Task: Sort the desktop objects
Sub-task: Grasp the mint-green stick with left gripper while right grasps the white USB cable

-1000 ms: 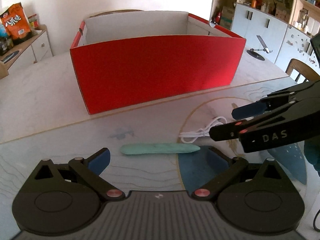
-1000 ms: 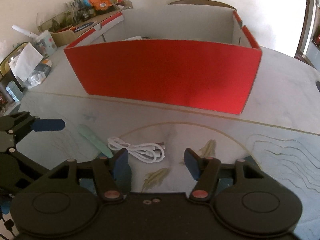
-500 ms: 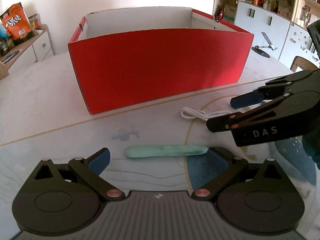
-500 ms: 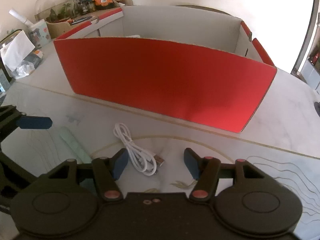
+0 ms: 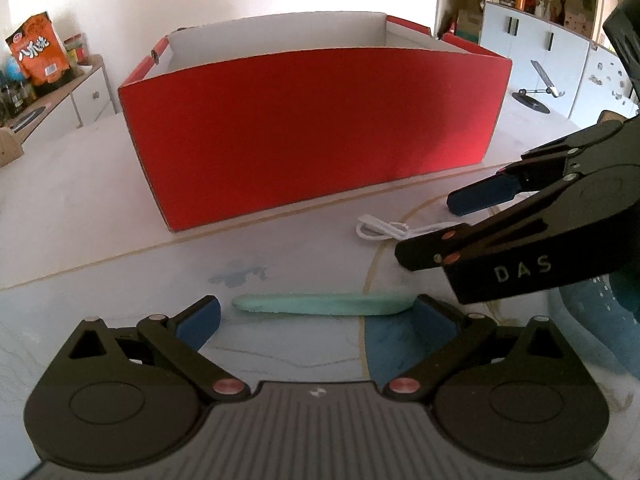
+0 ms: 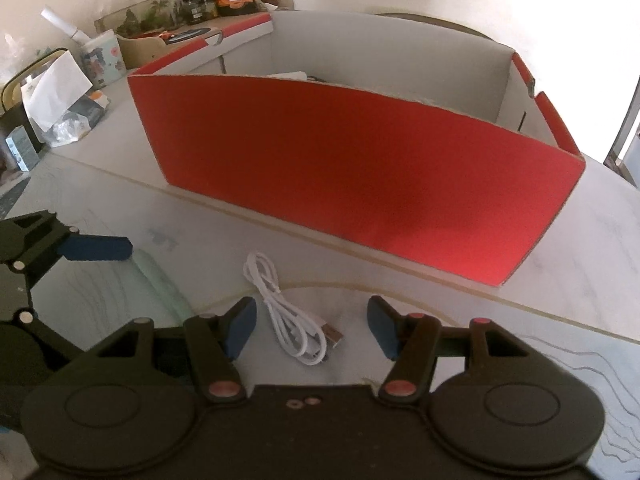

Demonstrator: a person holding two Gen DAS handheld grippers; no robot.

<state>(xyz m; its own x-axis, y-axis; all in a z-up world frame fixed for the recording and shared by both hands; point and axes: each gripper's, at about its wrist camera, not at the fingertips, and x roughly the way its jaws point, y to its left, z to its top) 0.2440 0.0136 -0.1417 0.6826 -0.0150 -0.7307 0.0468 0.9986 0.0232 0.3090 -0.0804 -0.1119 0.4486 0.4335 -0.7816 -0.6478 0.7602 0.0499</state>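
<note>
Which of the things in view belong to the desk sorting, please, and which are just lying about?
Job: white cable, mint green strip, red box, left gripper, right gripper.

Lying about: orange snack bag, tissue box, phone stand.

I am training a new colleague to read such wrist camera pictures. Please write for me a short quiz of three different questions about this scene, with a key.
1. True or false: the coiled white USB cable lies on the table between the open fingers of the right gripper.
2. Which thing lies across in front of the left gripper?
A. an orange snack bag
B. a long flat mint-green strip
C. a phone stand
3. Fill in: behind both things stands a large open ___ cardboard box with white inner walls.

Key: 1 true; 2 B; 3 red.
</note>
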